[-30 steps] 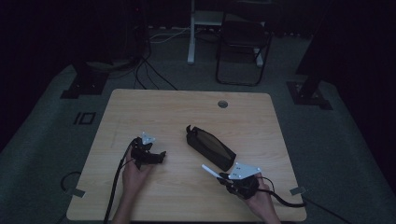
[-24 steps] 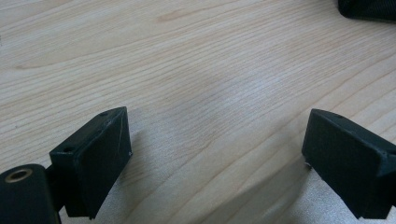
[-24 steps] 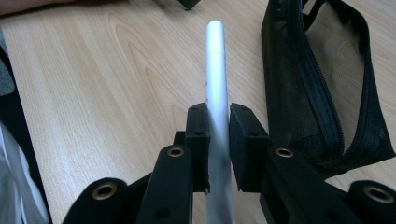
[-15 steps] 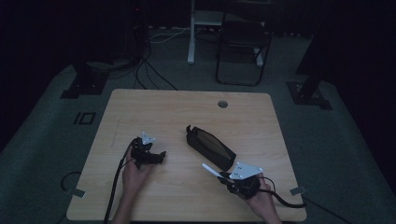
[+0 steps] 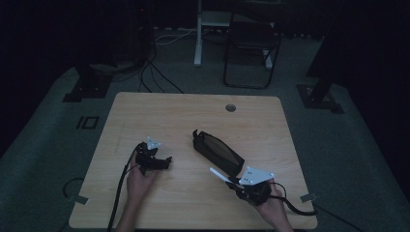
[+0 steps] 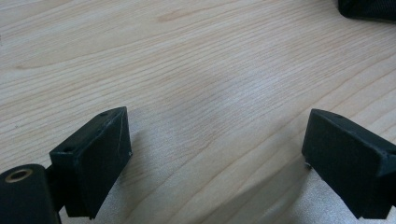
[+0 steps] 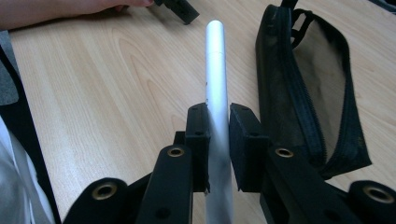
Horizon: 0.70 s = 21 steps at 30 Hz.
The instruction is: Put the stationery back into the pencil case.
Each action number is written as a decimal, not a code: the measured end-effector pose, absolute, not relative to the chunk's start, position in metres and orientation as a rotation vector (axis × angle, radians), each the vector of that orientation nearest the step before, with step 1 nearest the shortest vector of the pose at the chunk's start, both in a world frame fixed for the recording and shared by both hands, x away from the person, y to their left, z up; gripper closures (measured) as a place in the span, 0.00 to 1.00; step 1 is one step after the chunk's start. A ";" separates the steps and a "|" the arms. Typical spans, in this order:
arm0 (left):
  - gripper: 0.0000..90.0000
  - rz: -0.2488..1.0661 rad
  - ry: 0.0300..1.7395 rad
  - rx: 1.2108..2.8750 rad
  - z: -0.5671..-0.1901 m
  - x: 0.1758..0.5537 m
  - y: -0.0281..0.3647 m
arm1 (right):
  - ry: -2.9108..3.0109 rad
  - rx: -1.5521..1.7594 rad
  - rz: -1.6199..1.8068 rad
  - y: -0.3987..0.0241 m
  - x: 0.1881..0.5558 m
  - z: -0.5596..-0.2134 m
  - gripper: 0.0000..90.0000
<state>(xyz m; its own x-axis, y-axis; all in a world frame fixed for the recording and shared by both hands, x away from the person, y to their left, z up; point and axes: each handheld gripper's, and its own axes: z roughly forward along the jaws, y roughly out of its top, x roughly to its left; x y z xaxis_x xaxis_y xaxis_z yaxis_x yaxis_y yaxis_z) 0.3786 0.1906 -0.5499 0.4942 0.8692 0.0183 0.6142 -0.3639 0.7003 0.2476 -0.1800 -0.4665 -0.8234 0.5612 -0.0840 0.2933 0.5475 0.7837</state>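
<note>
A black zipped pouch [image 5: 217,152] lies open near the middle of the wooden surface [image 5: 183,111]. Just beside the pouch, the right claw [image 7: 218,126] clamps a silver pen [image 7: 216,70]. Well apart from the pouch, the left claw [image 6: 217,154] gapes wide, empty.

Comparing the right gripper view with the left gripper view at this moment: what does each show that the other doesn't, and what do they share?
Right gripper view alone: the right tool shut on a silver pen, the open black mesh pouch lying full length beside it with its zipper visible, and the person's other forearm with the far tool at the top edge.

Left gripper view alone: the left tool with its jaws spread wide and nothing between them.

Both: the light wooden table and some part of the pouch, just a dark corner at the left view's top right.
</note>
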 end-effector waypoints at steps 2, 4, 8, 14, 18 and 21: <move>0.09 0.519 1.214 2.104 -0.550 0.379 0.191 | 2.457 0.704 1.161 -0.181 0.248 -0.465 0.88; 0.09 0.518 1.214 2.105 -0.550 0.379 0.191 | 2.455 0.704 1.164 -0.182 0.247 -0.463 0.88; 0.09 0.519 1.214 2.104 -0.550 0.379 0.191 | 2.449 0.701 1.164 -0.183 0.248 -0.459 0.88; 0.09 0.519 1.214 2.105 -0.550 0.379 0.191 | 2.445 0.689 1.156 -0.184 0.252 -0.453 0.88; 0.09 0.519 1.214 2.104 -0.550 0.379 0.191 | 2.435 0.679 1.152 -0.185 0.254 -0.447 0.88; 0.09 0.518 1.214 2.104 -0.550 0.379 0.191 | 2.431 0.677 1.150 -0.186 0.255 -0.445 0.88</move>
<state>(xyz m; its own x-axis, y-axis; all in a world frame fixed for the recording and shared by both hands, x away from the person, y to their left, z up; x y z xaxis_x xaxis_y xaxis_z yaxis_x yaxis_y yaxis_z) 0.3786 0.1906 -0.5499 0.4940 0.8693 0.0179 0.6143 -0.3635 0.7004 0.2549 -0.1857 -0.4454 -0.8177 0.5630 -0.1198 0.2644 0.5522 0.7907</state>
